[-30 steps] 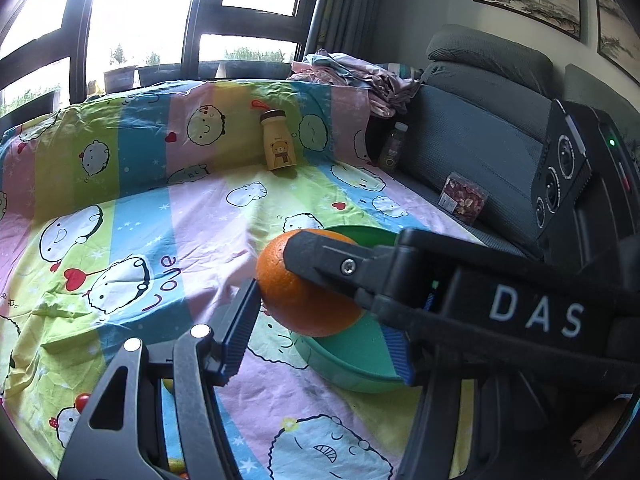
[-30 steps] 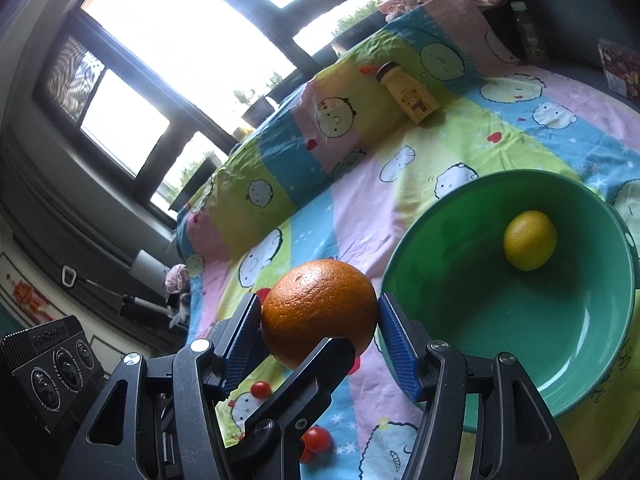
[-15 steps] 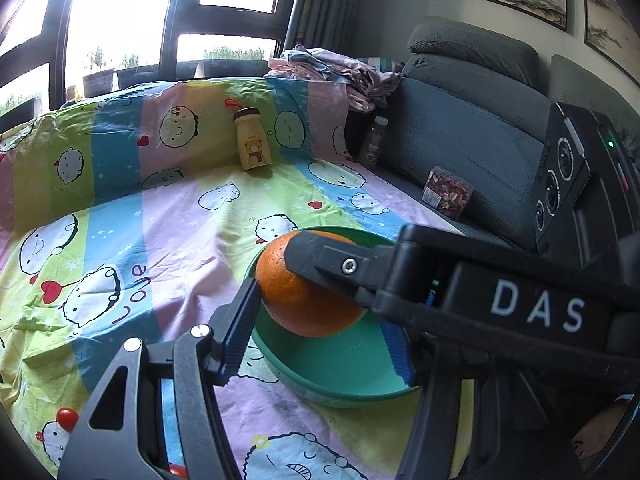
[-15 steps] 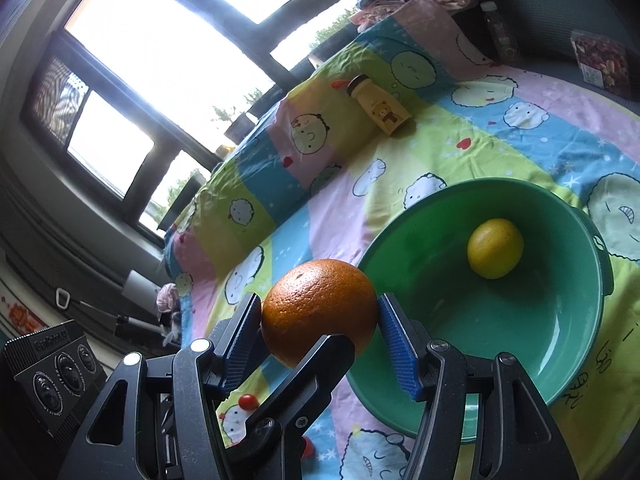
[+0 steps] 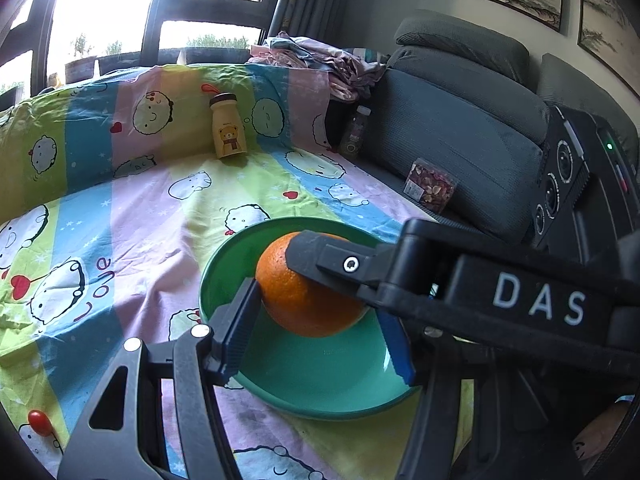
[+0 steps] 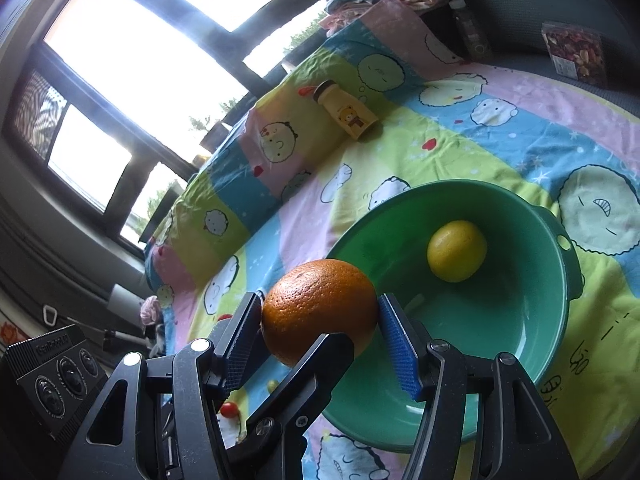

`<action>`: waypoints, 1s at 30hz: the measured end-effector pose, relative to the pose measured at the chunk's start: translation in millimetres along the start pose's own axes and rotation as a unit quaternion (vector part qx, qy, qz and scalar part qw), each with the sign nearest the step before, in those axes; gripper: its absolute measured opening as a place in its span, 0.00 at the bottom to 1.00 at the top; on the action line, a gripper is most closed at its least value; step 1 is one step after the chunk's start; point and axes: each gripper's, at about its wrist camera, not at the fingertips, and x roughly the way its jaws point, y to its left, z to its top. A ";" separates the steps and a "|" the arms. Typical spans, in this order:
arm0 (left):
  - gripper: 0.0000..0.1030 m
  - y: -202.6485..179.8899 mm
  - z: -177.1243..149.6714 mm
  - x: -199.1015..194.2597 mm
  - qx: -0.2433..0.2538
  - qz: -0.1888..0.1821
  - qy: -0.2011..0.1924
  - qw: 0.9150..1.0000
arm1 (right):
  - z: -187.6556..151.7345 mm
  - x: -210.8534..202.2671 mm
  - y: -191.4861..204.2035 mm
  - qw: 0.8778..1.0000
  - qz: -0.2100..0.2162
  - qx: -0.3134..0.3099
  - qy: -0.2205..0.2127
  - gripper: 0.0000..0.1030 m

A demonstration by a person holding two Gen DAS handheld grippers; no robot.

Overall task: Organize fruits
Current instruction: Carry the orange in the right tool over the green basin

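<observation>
We hold one orange (image 6: 320, 308) with both grippers together, above the near edge of the green bowl (image 6: 520, 320). In the right wrist view the right gripper (image 6: 320, 320) pinches the orange, with a blue pad touching each side of the fruit. A black finger (image 6: 304, 376) of the other gripper comes from below and crosses in front of the orange. In the left wrist view the left gripper (image 5: 320, 320) has its left pad against the orange (image 5: 300, 300), but the right pad is partly hidden, so we cannot tell if it presses. A lemon (image 6: 457, 251) lies inside the bowl. A small yellow bottle (image 5: 228, 126) stands far back on the colourful sheet (image 5: 140, 220). A cherry tomato (image 5: 39, 420) lies on the sheet.
</observation>
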 end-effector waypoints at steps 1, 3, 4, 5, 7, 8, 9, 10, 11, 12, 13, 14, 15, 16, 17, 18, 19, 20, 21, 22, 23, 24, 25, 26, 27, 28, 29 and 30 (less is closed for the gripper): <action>0.56 0.1 -0.4 2.1 -0.002 -0.003 0.002 1.000 | 0.5 0.8 -1.9 1.000 -0.004 0.002 0.001 0.62; 0.56 0.1 -1.0 5.6 -0.006 -0.010 0.006 1.000 | 0.9 1.4 -4.2 1.000 -0.013 0.005 0.004 0.62; 0.56 0.1 -1.5 7.5 -0.008 -0.012 0.007 1.000 | 1.2 1.8 -5.4 1.000 -0.017 0.006 0.005 0.62; 0.56 0.0 -1.9 9.1 -0.009 -0.015 0.008 1.000 | 1.4 1.8 -6.9 1.000 -0.019 0.007 0.005 0.62; 0.56 -0.5 -2.3 11.8 -0.013 -0.020 0.010 1.000 | 2.3 2.0 -10.3 1.000 -0.025 0.011 0.006 0.62; 0.56 -0.9 -2.8 13.2 -0.014 -0.023 0.011 1.000 | 2.3 1.8 -11.3 0.999 -0.029 0.012 0.006 0.62; 0.56 -1.0 -3.1 14.5 -0.015 -0.025 0.014 0.999 | 2.3 2.2 -12.4 0.999 -0.032 0.013 0.007 0.62; 0.56 -1.0 -3.1 16.1 -0.016 -0.026 0.016 0.999 | 2.6 3.0 -13.7 0.999 -0.035 0.015 0.009 0.62; 0.56 -1.1 -3.5 17.1 -0.017 -0.027 0.018 0.999 | 2.8 4.0 -14.8 0.999 -0.037 0.017 0.010 0.62; 0.56 -0.8 -3.8 18.4 -0.018 -0.028 0.021 0.999 | 2.9 4.9 -15.8 0.999 -0.038 0.018 0.012 0.62; 0.56 -0.7 -4.4 19.5 -0.019 -0.029 0.022 0.999 | 2.7 5.7 -16.6 0.999 -0.040 0.019 0.013 0.62; 0.56 -0.5 -5.1 20.5 -0.021 -0.030 0.025 0.999 | 2.3 6.5 -17.4 0.999 -0.043 0.020 0.015 0.62; 0.56 -0.4 -5.6 21.6 -0.022 -0.031 0.027 0.999 | 2.3 7.4 -18.2 0.999 -0.045 0.021 0.016 0.62; 0.56 0.1 -5.8 22.8 -0.023 -0.032 0.028 0.999 | 2.1 7.4 -18.7 0.999 -0.046 0.022 0.017 0.62; 0.56 0.1 -6.2 23.6 -0.024 -0.033 0.029 0.999 | 2.1 7.8 -19.1 0.998 -0.048 0.022 0.018 0.62; 0.56 -0.2 -6.6 24.2 -0.025 -0.034 0.030 0.999 | 2.1 8.0 -19.1 0.998 -0.050 0.021 0.019 0.62; 0.56 -0.2 -6.9 24.8 -0.026 -0.035 0.031 0.999 | 2.0 8.2 -19.5 0.998 -0.052 0.021 0.019 0.62; 0.56 -0.3 -7.4 25.4 -0.027 -0.037 0.032 0.998 | 2.0 8.1 -19.9 0.998 -0.053 0.022 0.020 0.62; 0.56 0.0 -7.9 26.0 -0.028 -0.038 0.033 0.998 | 2.4 8.6 -20.3 0.998 -0.055 0.023 0.020 0.62; 0.56 0.3 -8.2 26.9 -0.029 -0.039 0.034 0.998 | 2.2 8.7 -20.6 0.998 -0.057 0.023 0.021 0.62; 0.56 0.3 -8.8 27.6 -0.030 -0.039 0.036 0.998 | 2.4 9.0 -21.0 0.998 -0.058 0.023 0.022 0.62; 0.56 0.5 -8.8 28.5 -0.031 -0.039 0.037 0.998 | 2.5 9.6 -21.4 0.998 -0.059 0.024 0.023 0.62; 0.56 0.6 -8.6 29.4 -0.031 -0.039 0.039 0.998 | 2.6 10.2 -22.0 0.998 -0.060 0.025 0.025 0.62; 0.56 0.8 -8.9 30.2 -0.032 -0.039 0.040 0.998 | 2.6 10.5 -22.4 0.997 -0.061 0.026 0.026 0.62; 0.56 0.9 -9.3 30.7 -0.032 -0.039 0.040 0.998 | 2.6 10.7 -22.4 0.997 -0.061 0.026 0.027 0.62; 0.56 1.0 -9.3 31.1 -0.033 -0.040 0.041 0.998 | 2.7 10.8 -22.6 0.997 -0.062 0.027 0.027 0.62; 0.56 1.4 -8.8 31.7 -0.033 -0.041 0.041 0.998 | 2.7 10.5 -22.6 0.997 -0.063 0.027 0.027 0.62; 0.56 1.7 -8.8 32.2 -0.034 -0.042 0.041 0.998 | 2.8 10.8 -22.8 0.997 -0.063 0.026 0.026 0.62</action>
